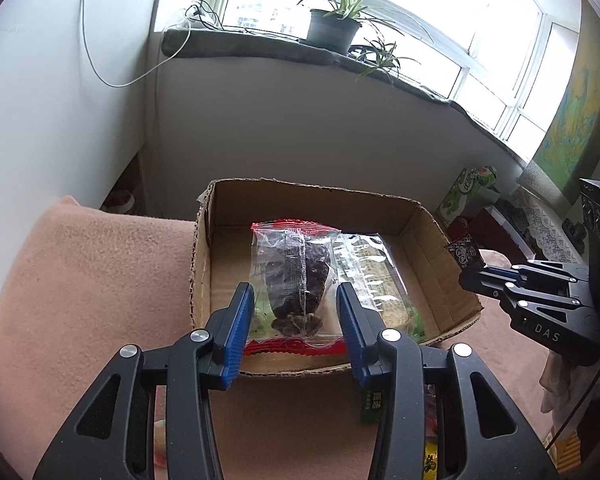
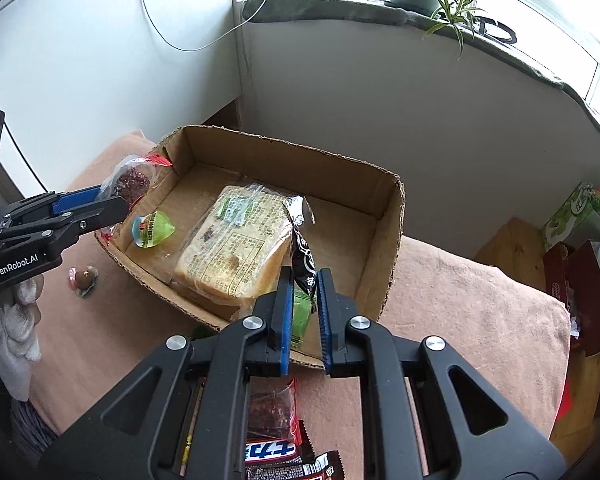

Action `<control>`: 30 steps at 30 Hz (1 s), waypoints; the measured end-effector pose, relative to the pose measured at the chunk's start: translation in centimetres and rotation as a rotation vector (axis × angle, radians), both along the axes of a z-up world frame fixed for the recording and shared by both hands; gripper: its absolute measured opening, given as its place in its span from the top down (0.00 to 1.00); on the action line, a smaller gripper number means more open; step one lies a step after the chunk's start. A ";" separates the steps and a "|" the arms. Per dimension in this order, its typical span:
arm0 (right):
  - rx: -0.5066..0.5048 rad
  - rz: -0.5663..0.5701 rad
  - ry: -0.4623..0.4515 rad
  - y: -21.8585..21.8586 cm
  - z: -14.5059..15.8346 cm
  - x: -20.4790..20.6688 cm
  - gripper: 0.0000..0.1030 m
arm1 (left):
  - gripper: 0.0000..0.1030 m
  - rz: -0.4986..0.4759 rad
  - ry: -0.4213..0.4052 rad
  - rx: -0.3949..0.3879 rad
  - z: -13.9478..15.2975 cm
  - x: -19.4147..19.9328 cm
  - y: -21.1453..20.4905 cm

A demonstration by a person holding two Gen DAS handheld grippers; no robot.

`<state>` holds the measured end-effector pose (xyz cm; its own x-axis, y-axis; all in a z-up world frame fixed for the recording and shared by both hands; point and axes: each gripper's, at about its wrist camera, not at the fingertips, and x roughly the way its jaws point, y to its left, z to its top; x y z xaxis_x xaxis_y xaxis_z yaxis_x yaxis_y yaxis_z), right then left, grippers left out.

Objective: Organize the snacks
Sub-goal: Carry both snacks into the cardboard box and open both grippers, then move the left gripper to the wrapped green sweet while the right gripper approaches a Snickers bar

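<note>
An open cardboard box (image 2: 312, 168) (image 1: 204, 240) sits on a pink blanket. Inside lie a wrapped bread loaf (image 2: 232, 248) (image 1: 376, 276) and a green jelly cup (image 2: 152, 230). My left gripper (image 1: 296, 300) (image 2: 112, 200) is shut on a clear red-edged packet of dark dried fruit (image 1: 300, 280) (image 2: 132, 180), holding it over the box's left edge. My right gripper (image 2: 304, 280) (image 1: 476, 268) is shut on a black snack packet (image 2: 304, 256) (image 1: 464, 252), held above the box's near right side.
Loose snacks lie on the blanket: a small wrapped sweet (image 2: 84, 278), a dark red packet and a chocolate bar (image 2: 272, 452) under my right gripper. A windowsill with potted plants (image 1: 332, 28) is behind. Boxes and clutter (image 2: 580, 248) stand to the right.
</note>
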<state>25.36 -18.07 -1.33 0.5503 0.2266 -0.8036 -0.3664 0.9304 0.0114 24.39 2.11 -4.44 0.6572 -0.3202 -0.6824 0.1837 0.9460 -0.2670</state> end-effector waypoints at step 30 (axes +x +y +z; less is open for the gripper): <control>0.029 -0.051 -0.012 -3.9 0.3 -6.9 0.25 | 0.36 -0.072 -0.057 -0.019 1.8 -6.0 0.3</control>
